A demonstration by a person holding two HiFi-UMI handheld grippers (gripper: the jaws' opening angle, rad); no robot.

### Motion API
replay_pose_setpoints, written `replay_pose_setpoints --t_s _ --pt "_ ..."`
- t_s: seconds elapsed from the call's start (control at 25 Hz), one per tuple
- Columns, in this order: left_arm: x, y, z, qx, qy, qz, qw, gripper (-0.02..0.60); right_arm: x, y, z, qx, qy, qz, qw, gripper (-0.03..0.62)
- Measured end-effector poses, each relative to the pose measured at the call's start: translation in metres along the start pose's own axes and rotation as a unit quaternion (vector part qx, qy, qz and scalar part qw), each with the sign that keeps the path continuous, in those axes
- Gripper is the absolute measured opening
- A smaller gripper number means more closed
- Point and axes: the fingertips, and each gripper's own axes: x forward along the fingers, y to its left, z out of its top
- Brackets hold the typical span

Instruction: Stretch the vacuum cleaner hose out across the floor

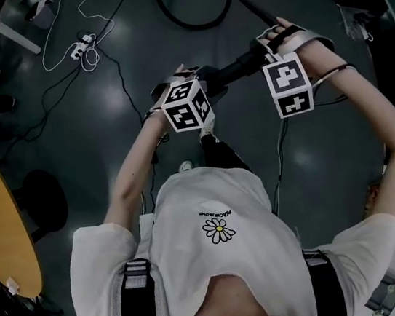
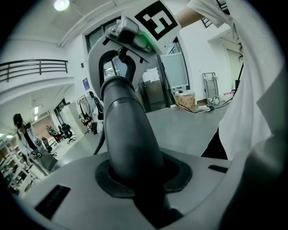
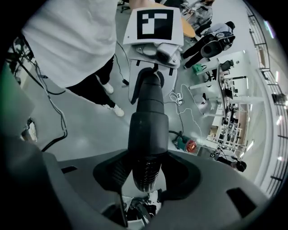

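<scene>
Large lab-workshop hall is indicated: polished grey floor [image 1: 71, 150] strewn with cables [image 1: 122, 69], a power strip [image 1: 82, 47], cluttered workbenches [image 3: 231, 121], a railed mezzanine [image 2: 36, 67].

Left gripper [image 2: 144, 176], jaws tight on a dark vacuum hose [image 2: 128, 134]

The black vacuum cleaner hose [image 1: 234, 68] is raised off the dark grey floor [image 1: 93, 147]. In the head view its thick end slants, lower at the left and higher at the right. This end is a smooth, matte rigid tube [image 2: 128, 134] with a gentle bend. A wider collar [image 3: 147, 128] joins it to a finely ribbed flexible section [image 3: 144, 173]. Farther off, the hose thins to a taut straight stretch [image 1: 256, 6], and a slack black curve [image 1: 196, 23] lies on the floor.
</scene>
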Motion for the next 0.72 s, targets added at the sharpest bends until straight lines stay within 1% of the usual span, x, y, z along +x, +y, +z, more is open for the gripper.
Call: replay_pose_setpoints --t_s 0.12,0.16,0.2,0.24,0.36,0.44,0.56,0.64,0.72 --pt "-0.015 -0.03 -0.012 -0.013 0.023 -0.007 0.9996 0.086 0.01 0.015 0.028 0.01 -0.039 -0.045 0.998 0.179" --pt "-0.017 -0.039 -0.015 -0.016 0.031 -0.007 0.9994 0.086 0.015 0.022 0.036 0.009 -0.045 -0.056 0.997 0.179" --pt "-0.019 -0.048 -0.017 -0.015 0.041 -0.006 0.9991 0.086 0.018 0.03 0.041 0.012 -0.043 -0.058 0.997 0.179" --pt "-0.021 -0.055 -0.018 -0.009 0.051 -0.004 0.9986 0.086 0.019 0.038 0.045 0.022 -0.032 -0.048 0.998 0.179" --pt "-0.026 -0.066 -0.02 0.028 0.073 0.001 0.9969 0.086 0.009 0.06 0.051 0.054 0.01 0.014 0.998 0.178" --pt "-0.028 -0.074 -0.017 0.049 0.07 0.002 0.9964 0.086 -0.005 0.074 0.055 0.068 0.017 0.044 0.997 0.178" --pt "-0.018 -0.086 0.001 0.067 0.044 0.001 0.9968 0.086 -0.024 0.099 0.048 0.094 0.015 0.078 0.992 0.178" --pt "0.001 -0.093 0.017 0.084 0.03 0.003 0.996 0.086 -0.032 0.124 0.036 0.142 -0.009 0.122 0.982 0.178" --pt "0.023 -0.099 0.033 0.097 0.02 0.008 0.995 0.086 -0.04 0.15 0.023 0.2 -0.035 0.166 0.965 0.177"
